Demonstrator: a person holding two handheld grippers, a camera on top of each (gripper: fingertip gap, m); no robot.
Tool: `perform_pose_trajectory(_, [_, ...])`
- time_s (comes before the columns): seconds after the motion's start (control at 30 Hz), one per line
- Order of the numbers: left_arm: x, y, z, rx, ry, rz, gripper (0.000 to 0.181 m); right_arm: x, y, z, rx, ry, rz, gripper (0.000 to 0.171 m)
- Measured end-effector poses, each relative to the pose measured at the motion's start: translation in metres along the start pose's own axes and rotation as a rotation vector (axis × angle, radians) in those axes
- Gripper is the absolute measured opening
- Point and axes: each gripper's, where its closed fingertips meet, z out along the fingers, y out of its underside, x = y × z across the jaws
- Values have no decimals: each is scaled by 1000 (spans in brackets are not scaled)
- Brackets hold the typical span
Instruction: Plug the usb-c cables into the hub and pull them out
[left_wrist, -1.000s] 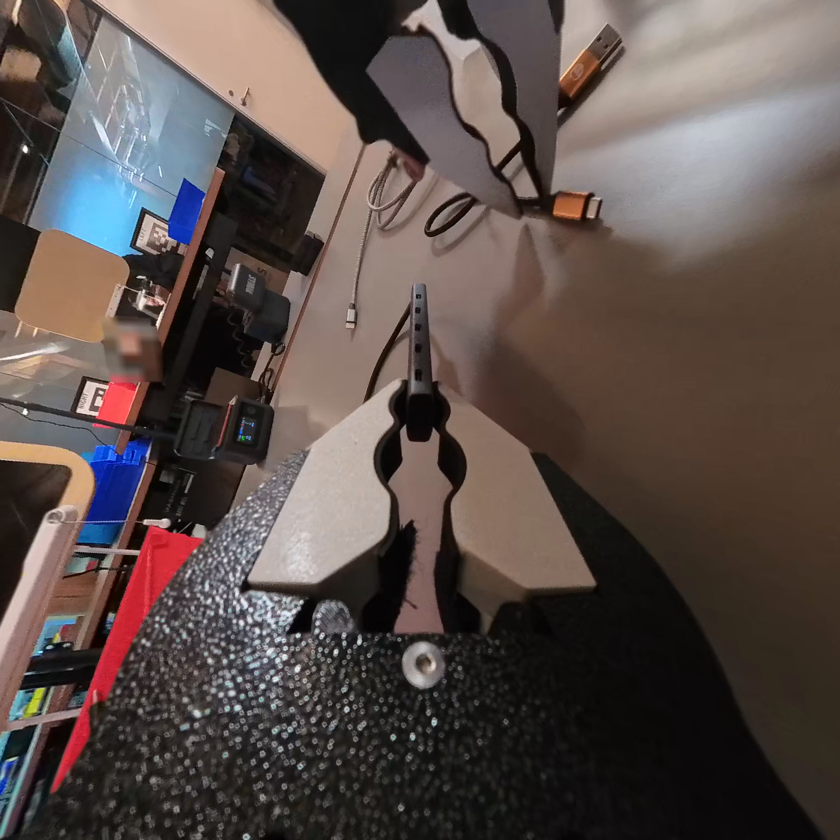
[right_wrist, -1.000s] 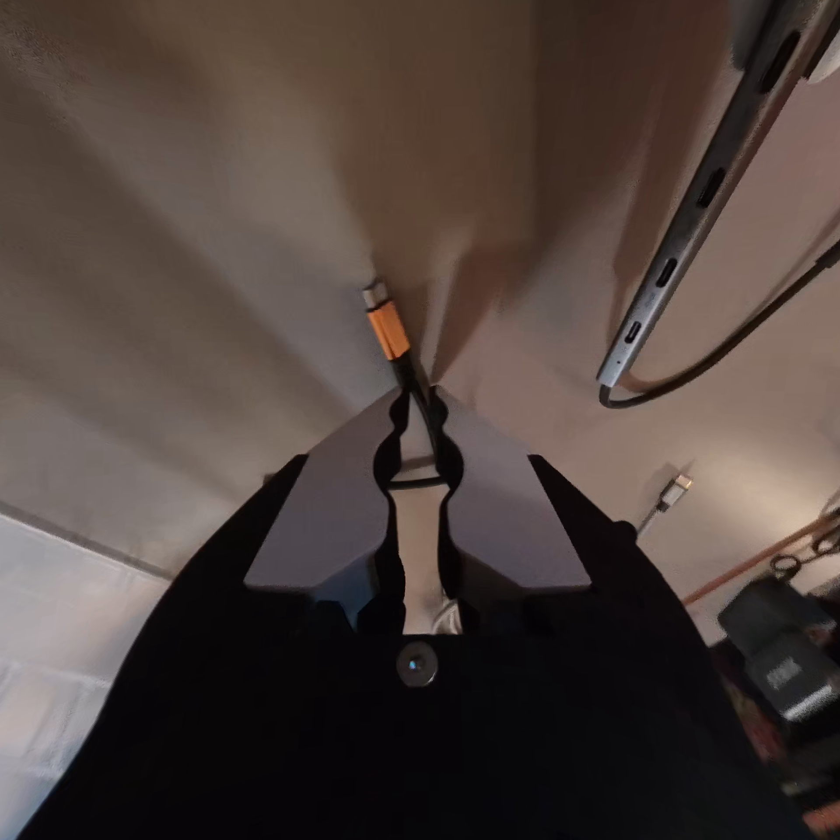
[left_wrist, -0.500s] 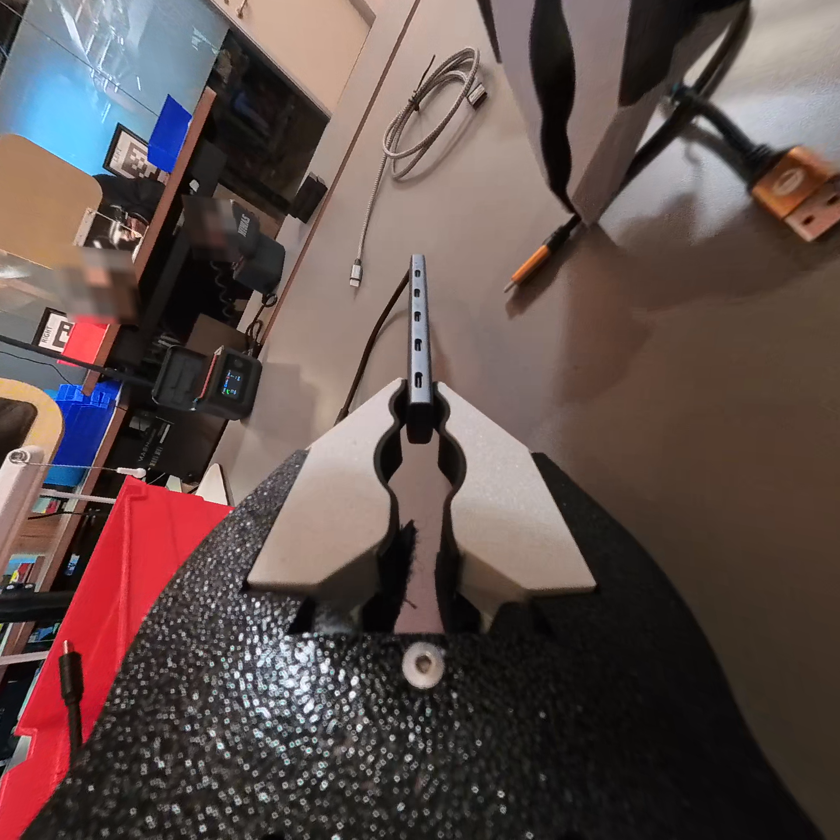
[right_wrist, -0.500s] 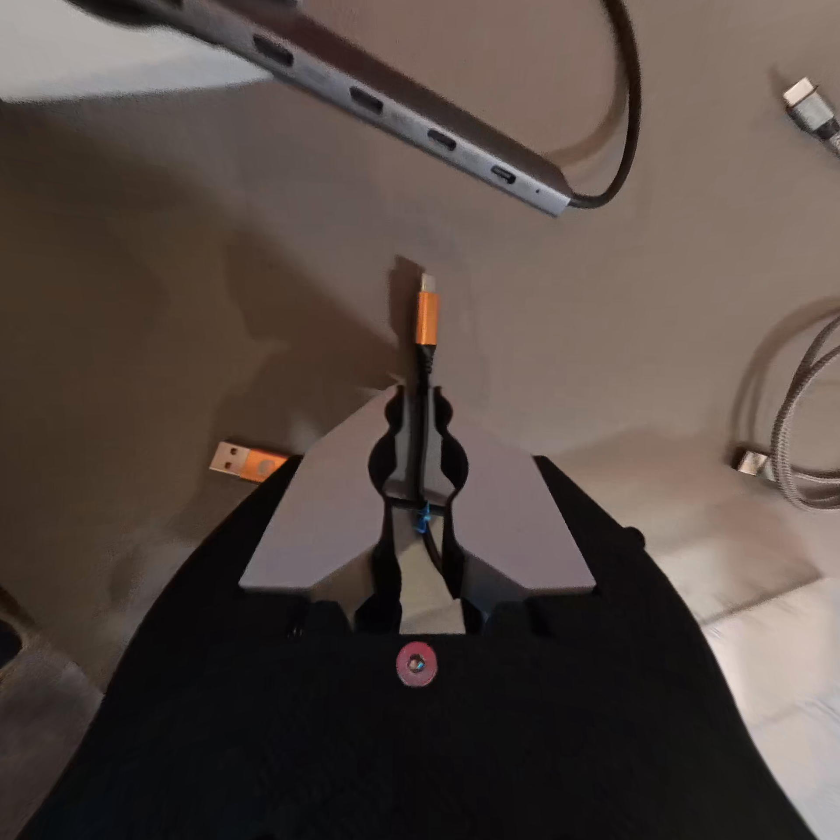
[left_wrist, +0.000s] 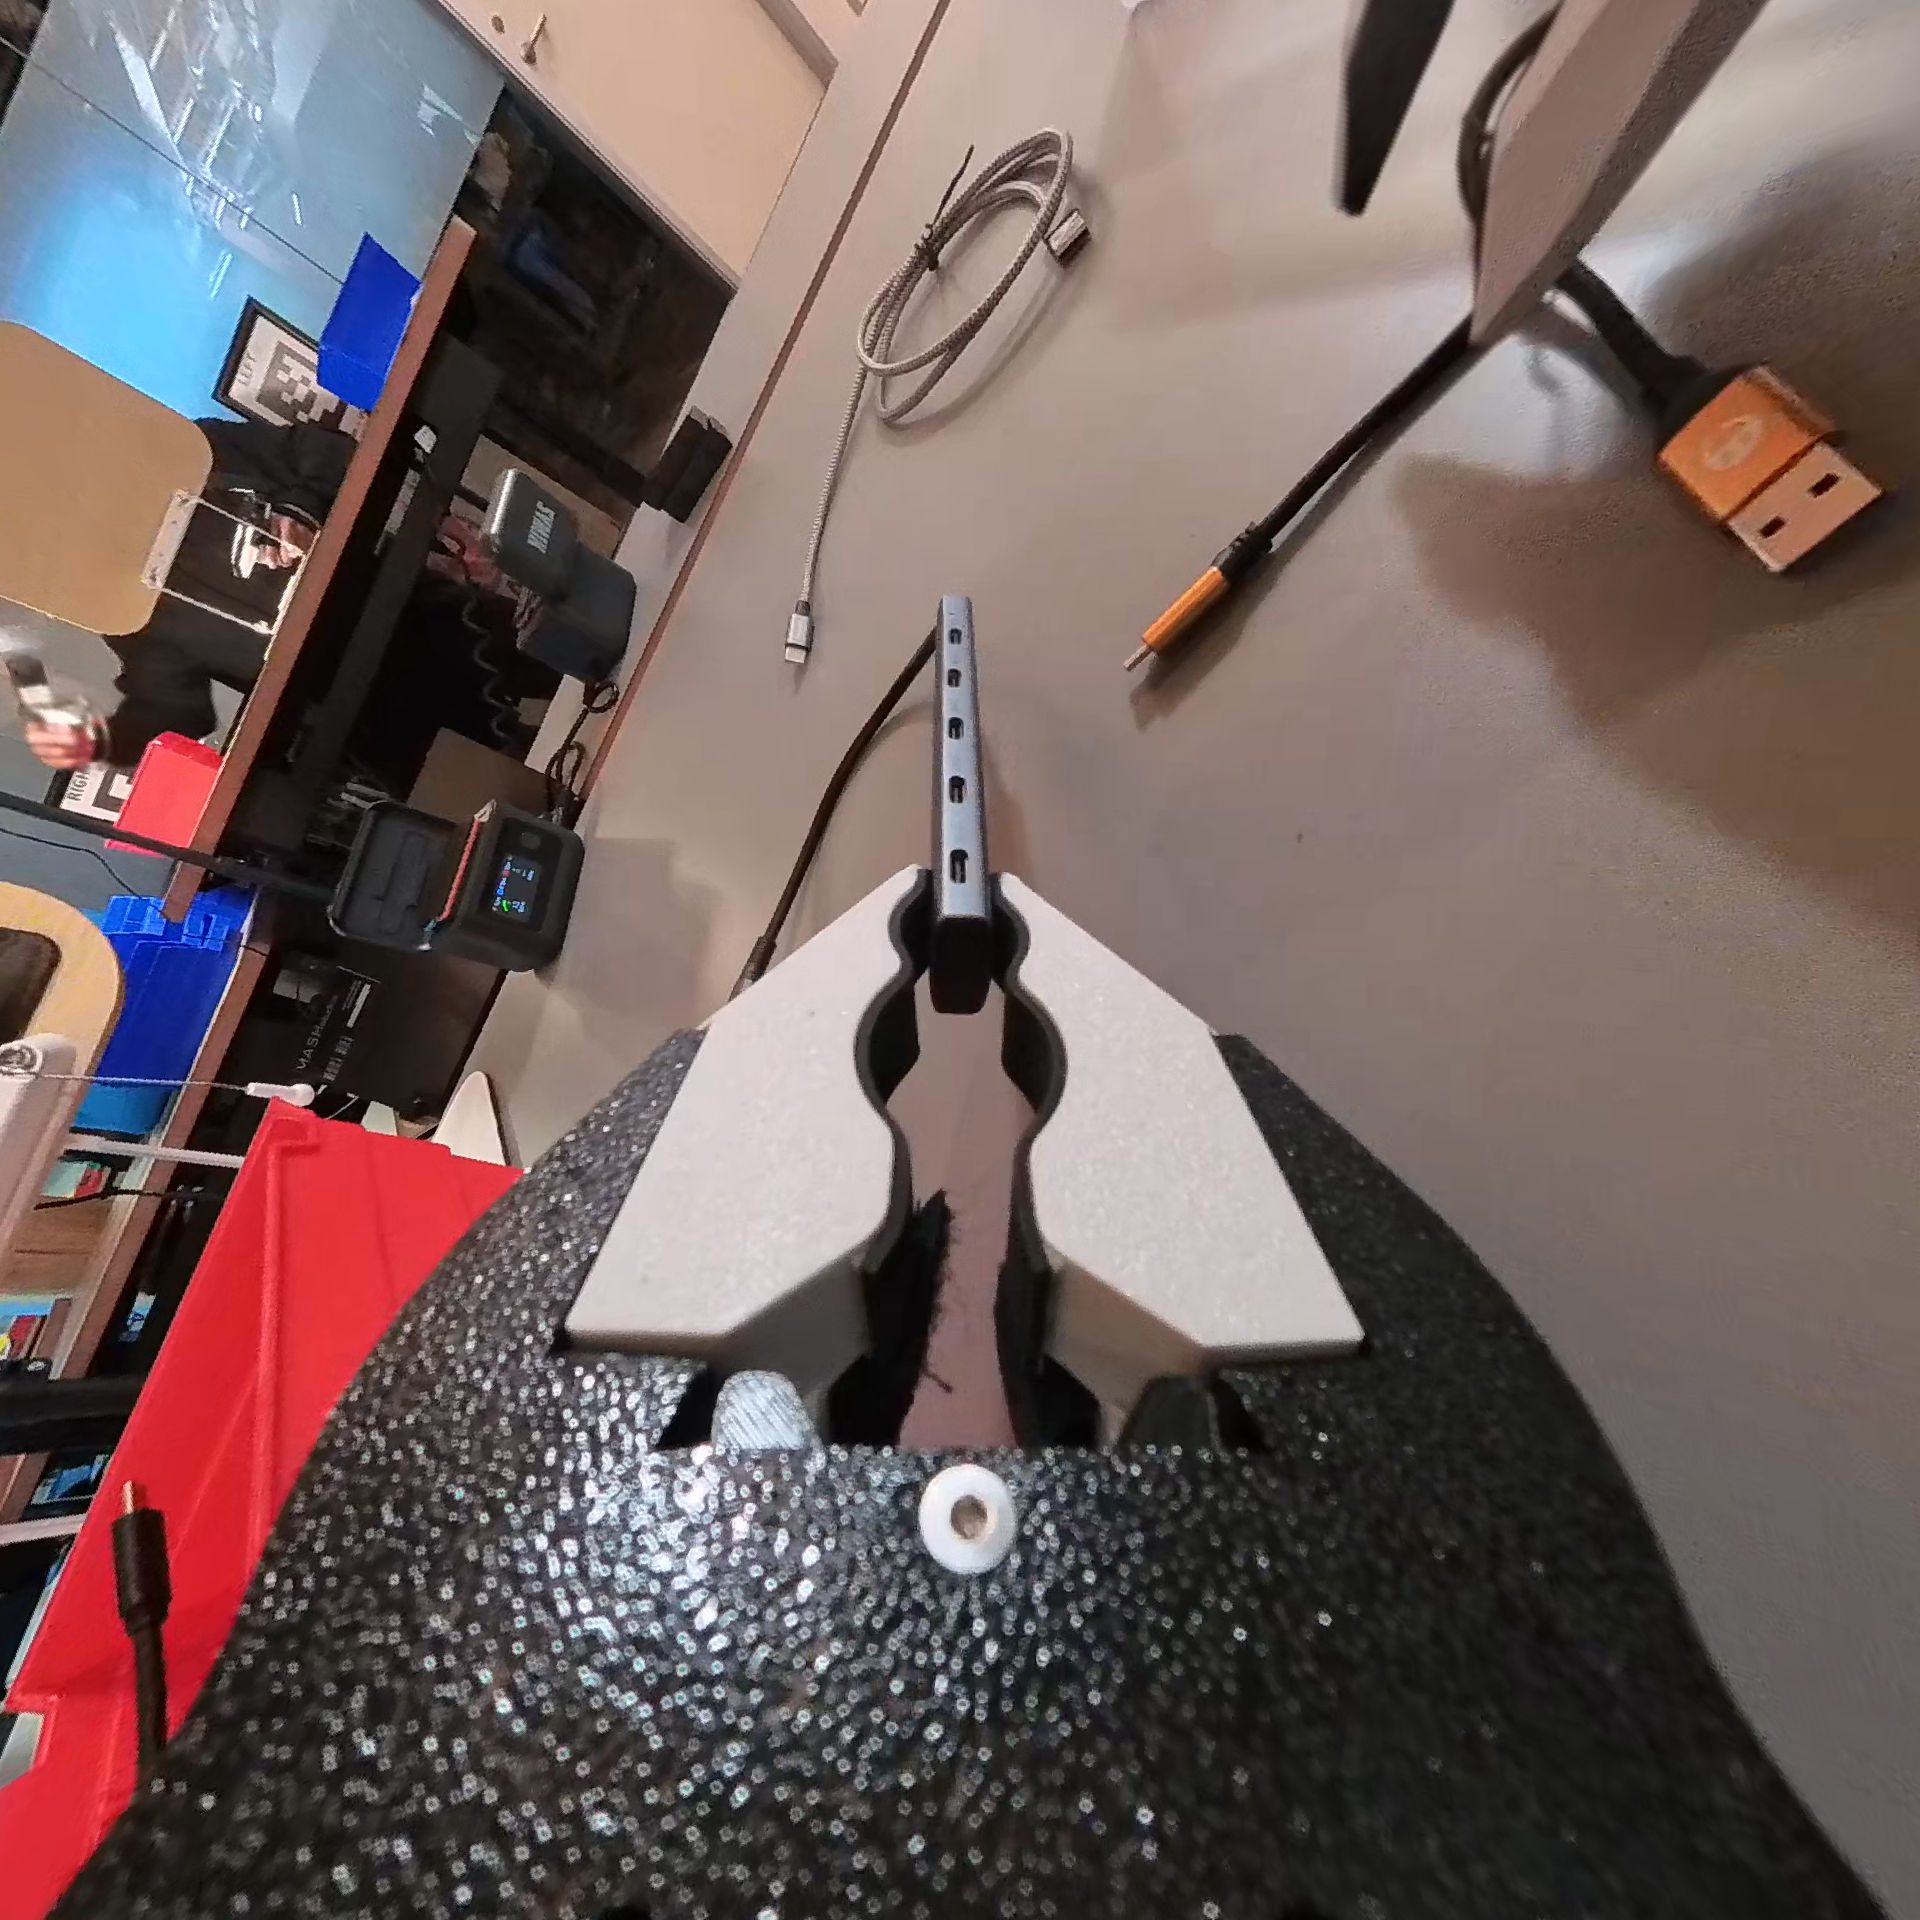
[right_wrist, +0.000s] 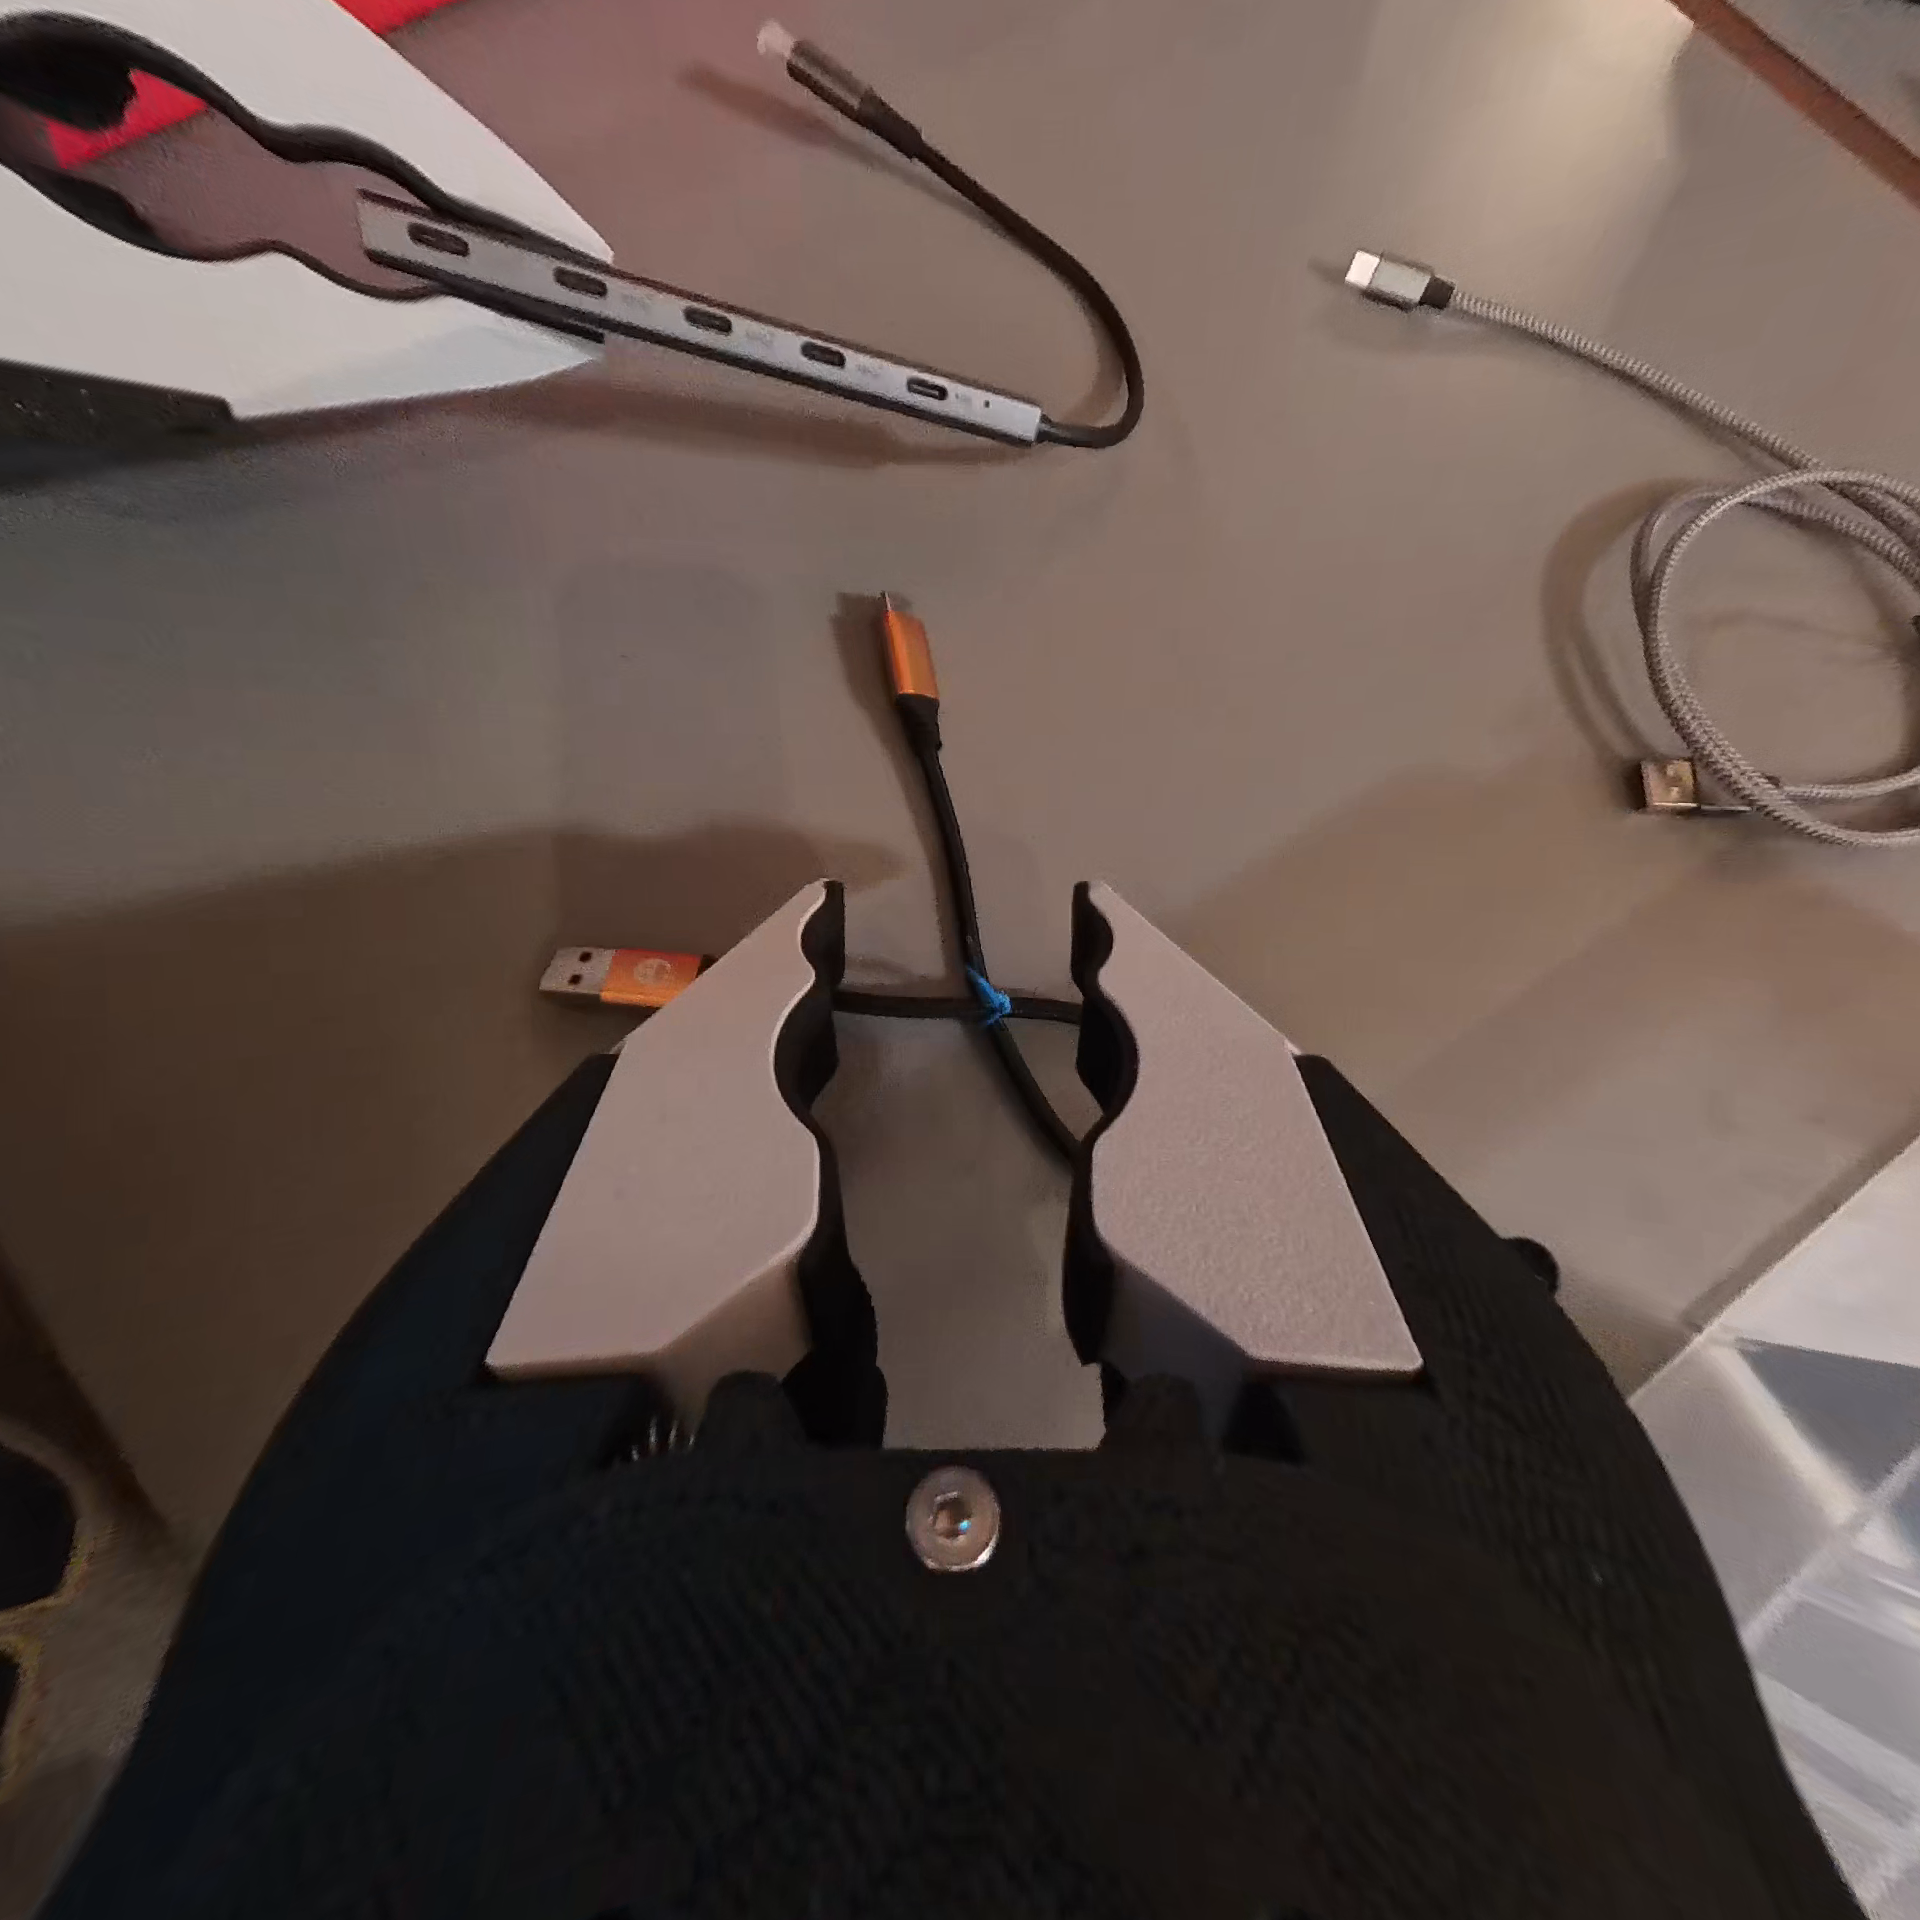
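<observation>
A: How is the left gripper (left_wrist: 957, 914) set?

B: It is pressed shut on one end of the hub (left_wrist: 958, 758), which is held edge-up with its row of ports exposed. The hub's own black lead (right_wrist: 1081, 312) is seen trailing onto the table (left_wrist: 1455, 935).

A: And the right gripper (right_wrist: 956, 914)?

B: Its jaws are spread wide, and nothing is pinched. The black cable (right_wrist: 961, 935) is seen lying on the table between the fingers, tied with a blue band (right_wrist: 987, 1003). Its orange USB-C plug (right_wrist: 906, 655) is pointed toward the hub but kept apart from it; the orange USB-A plug (right_wrist: 623, 977) is laid just beside the left finger.

A: Anything farther out?

B: A grey braided cable (right_wrist: 1766, 623) is coiled at the right.
</observation>
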Motion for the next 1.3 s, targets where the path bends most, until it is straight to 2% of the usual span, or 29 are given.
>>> perform_pose_trajectory(0.03, [0,0,0,1,2,0,7,0,1,1,4,-3,-7,38])
perform_pose_trajectory(0.23, [2,0,0,0,6,6,7,-5,7,6,-73,-53,-109,30])
perform_pose_trajectory(0.57, [2,0,0,2,10,7,7,-1,0,34,-140,-120,-87,22])
perform_pose_trajectory(0.67, [3,0,0,-1,10,11,7,-5,-1,36,-125,-142,-80,4])
perform_pose_trajectory(0.93, [5,-2,2,-51,-30,71,7,-20,-22,25,-69,27,-261,2])
perform_pose_trajectory(1.3, [10,-5,2,-93,-83,245,8,-14,-22,22,-167,138,-360,2])
